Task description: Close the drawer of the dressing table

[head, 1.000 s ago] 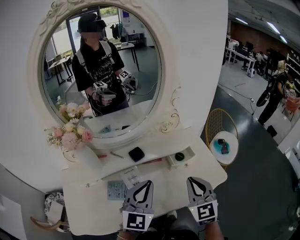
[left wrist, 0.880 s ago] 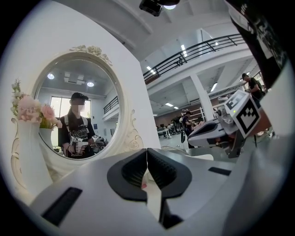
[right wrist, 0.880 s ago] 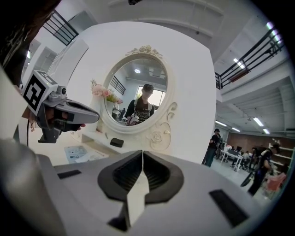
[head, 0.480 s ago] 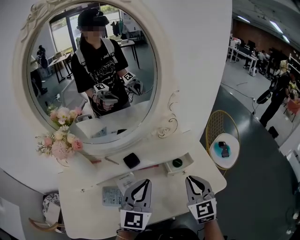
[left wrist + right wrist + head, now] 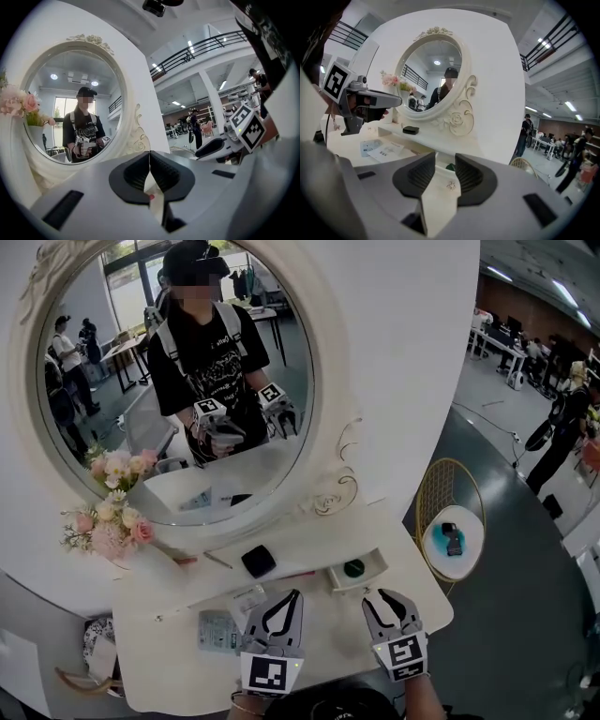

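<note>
In a big hall the dressing table (image 5: 159, 662) is standing with its drawer (image 5: 377, 562) hanging open; the left gripper (image 5: 296, 596) is resting closed and empty, and the right gripper (image 5: 386, 599) has just been opening its jaws, with nothing between them.

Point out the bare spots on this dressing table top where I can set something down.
Bare: the tabletop at its front-left corner, between the flowers and the leaflets, and its right corner past the open drawer. Crowded: the middle, with leaflets, black box and drawer.

The dark-green round object (image 5: 353, 568) in the open white drawer (image 5: 367, 581) is too small to identify, and the head view's edge crops the oval white-framed mirror (image 5: 122, 409).
</note>
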A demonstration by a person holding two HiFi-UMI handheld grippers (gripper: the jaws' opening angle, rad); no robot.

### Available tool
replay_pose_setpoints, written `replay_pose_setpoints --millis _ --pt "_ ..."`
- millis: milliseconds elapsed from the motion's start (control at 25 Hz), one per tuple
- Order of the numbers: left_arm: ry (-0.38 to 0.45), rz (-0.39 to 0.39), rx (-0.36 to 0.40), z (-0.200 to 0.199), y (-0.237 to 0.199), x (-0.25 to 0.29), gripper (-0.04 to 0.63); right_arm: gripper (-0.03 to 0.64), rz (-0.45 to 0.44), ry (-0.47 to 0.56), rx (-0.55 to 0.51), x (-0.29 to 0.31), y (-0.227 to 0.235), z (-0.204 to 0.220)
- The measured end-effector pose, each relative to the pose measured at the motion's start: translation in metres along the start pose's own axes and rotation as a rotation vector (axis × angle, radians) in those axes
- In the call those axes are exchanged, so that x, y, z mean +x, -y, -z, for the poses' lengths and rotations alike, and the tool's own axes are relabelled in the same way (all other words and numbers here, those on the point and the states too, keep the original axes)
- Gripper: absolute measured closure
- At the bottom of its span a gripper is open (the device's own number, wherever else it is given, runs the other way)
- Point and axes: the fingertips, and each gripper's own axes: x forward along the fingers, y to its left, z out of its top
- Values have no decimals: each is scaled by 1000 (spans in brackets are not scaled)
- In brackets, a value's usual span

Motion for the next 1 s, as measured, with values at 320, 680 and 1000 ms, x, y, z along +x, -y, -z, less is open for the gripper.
replay_pose_setpoints --millis 320,680,1000 --pt "-4 -27 1 -3 -2 12 578 465 -26 -48 24 15 8 23" --pt "-14 -63 7 -3 -2 15 578 463 -60 -95 15 27 8 43" --pt "-22 -107 6 2 -7 13 578 463 -57 -129 22 36 10 64"
